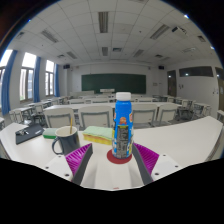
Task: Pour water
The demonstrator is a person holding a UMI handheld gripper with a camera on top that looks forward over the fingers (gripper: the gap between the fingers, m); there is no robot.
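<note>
A blue-labelled water bottle (123, 125) with a blue cap stands upright on a small red coaster (119, 157) on the white table (180, 145). A dark mug (66, 139) stands on the table to the left of the bottle, beyond the left finger. My gripper (113, 160) is open. Its magenta pads (80, 158) sit to either side of the bottle's base with a gap on each side. The bottle stands between and just ahead of the fingertips, resting on the table.
A black flat object (28, 134) and a green-yellow item (50, 132) lie on the table at the left behind the mug. Rows of desks and chairs (95, 116) fill the classroom beyond, with a dark chalkboard (112, 82) on the far wall.
</note>
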